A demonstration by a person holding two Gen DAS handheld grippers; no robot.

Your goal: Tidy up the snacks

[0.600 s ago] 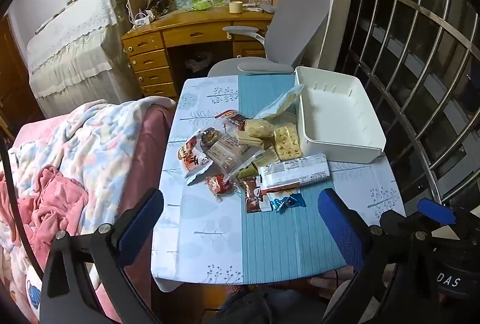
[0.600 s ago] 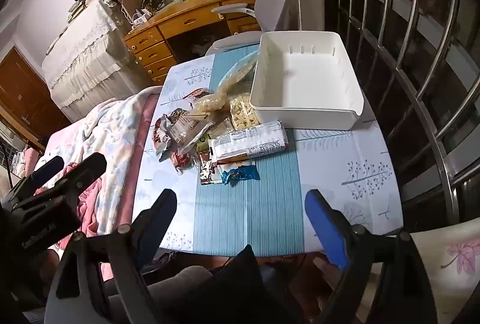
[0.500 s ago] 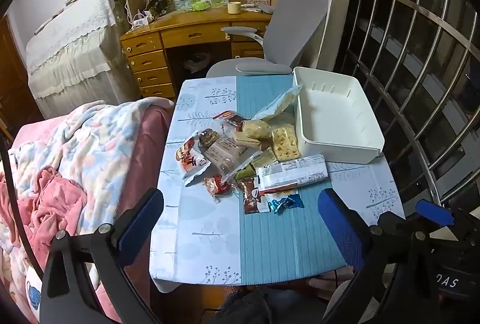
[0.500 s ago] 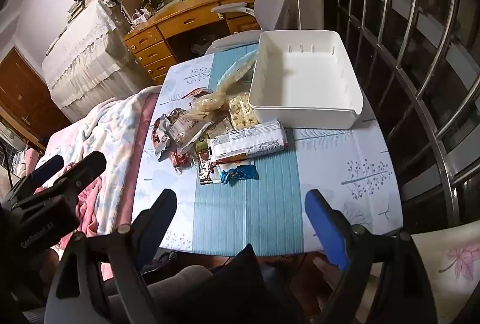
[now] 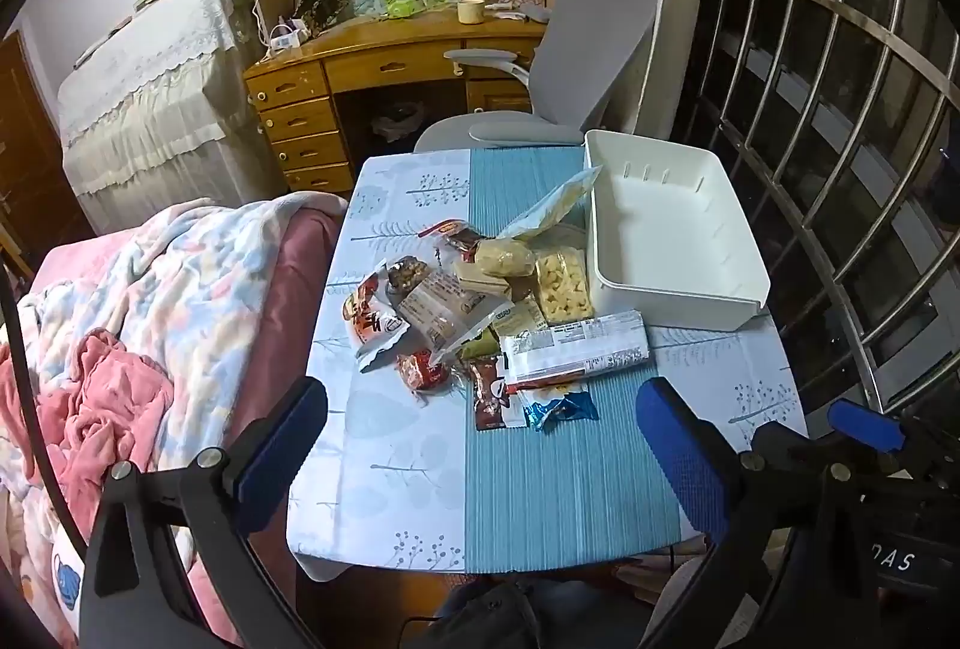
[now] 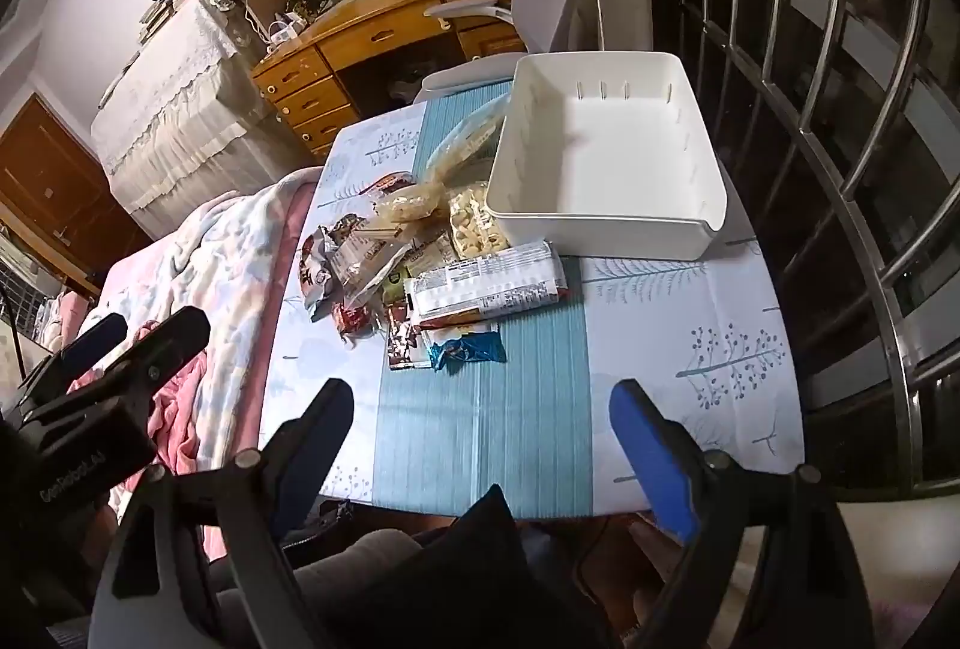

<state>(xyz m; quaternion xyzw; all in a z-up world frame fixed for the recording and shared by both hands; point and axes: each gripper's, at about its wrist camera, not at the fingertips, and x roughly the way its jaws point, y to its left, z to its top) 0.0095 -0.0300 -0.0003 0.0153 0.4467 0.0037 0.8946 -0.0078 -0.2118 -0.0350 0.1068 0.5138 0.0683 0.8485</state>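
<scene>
A heap of snack packets (image 5: 480, 301) (image 6: 414, 253) lies mid-table on a blue and white cloth (image 5: 540, 469). A long white wrapped bar (image 5: 576, 346) (image 6: 489, 286) lies at its near edge, with a small blue packet (image 5: 558, 409) (image 6: 468, 349) in front. An empty white bin (image 5: 666, 229) (image 6: 606, 169) stands at the far right, touching the heap. My left gripper (image 5: 480, 445) is open, well short of the packets, with nothing between its fingers. My right gripper (image 6: 480, 439) is open too, over the near table edge, holding nothing.
A grey office chair (image 5: 576, 66) and a wooden desk (image 5: 372, 66) stand beyond the table. A bed with a flowered blanket (image 5: 168, 301) runs along the left side. Metal window bars (image 5: 840, 138) close off the right. A person's lap (image 6: 390, 577) is below the near edge.
Both views have shifted only slightly; the table sits a little lower and nearer in the frames. Nothing on the table has moved and both grippers stay open.
</scene>
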